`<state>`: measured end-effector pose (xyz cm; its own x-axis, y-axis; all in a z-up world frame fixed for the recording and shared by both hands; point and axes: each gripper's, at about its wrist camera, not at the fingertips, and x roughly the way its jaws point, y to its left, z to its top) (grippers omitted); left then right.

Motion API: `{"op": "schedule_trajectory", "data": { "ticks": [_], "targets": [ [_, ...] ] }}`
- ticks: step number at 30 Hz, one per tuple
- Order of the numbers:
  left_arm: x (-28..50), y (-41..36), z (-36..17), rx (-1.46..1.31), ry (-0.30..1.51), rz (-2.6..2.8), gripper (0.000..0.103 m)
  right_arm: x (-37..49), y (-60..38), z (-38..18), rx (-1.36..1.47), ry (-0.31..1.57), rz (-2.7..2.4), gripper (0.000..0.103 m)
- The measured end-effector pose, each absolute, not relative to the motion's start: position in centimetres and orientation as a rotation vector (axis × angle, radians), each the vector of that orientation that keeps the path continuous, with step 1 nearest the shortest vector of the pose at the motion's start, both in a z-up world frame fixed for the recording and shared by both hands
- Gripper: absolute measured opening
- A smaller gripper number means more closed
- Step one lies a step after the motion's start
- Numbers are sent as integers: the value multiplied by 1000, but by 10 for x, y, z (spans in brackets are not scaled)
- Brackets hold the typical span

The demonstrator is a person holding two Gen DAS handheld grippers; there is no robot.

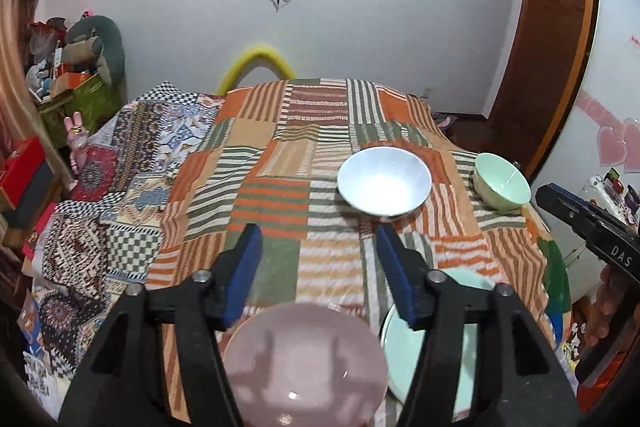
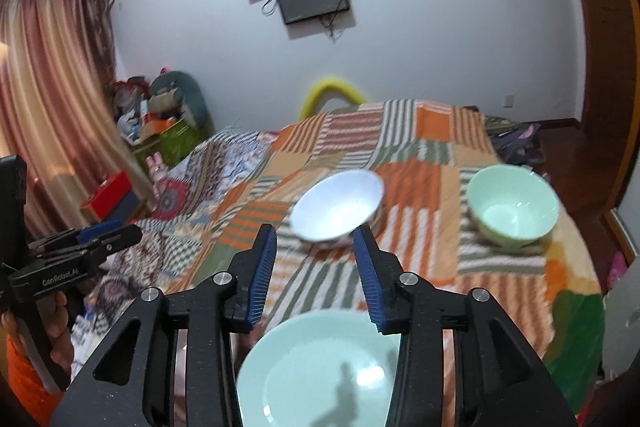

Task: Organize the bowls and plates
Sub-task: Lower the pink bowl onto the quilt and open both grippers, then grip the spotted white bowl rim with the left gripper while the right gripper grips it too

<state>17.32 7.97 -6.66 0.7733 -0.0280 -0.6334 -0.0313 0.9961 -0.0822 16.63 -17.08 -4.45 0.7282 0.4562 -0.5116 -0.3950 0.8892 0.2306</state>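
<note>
left gripper [image 1: 318, 239]: jaws apart, empty, above pink plate [image 1: 304, 359]
right gripper [image 2: 315, 241]: jaws apart, empty
green plate [image 2: 320, 367]: beside pink plate
white bowl [image 1: 384, 181]: beyond pink plate

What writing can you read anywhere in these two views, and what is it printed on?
"DAS" stands in white letters on the black body of the right hand-held gripper, seen at the right edge of the left wrist view; the rest of the word is cut off.
"CenRobot.AI" stands in white on the black body of the left hand-held gripper, seen in the right wrist view.
Red marks on the white surface at far right are too small to read.
Nothing is printed on the bowls or plates.
</note>
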Motion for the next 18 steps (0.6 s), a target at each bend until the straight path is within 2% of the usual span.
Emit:
{"op": "schedule_trajectory", "data": {
  "ticks": [6, 18],
  "targets": [
    [241, 72, -86, -99, 787, -2, 60, 196, -176, -48, 102, 595, 426, 45],
    [345, 66, -147, -134, 945, -15, 60, 269, -169, -88, 120, 717, 397, 46]
  ]
}}
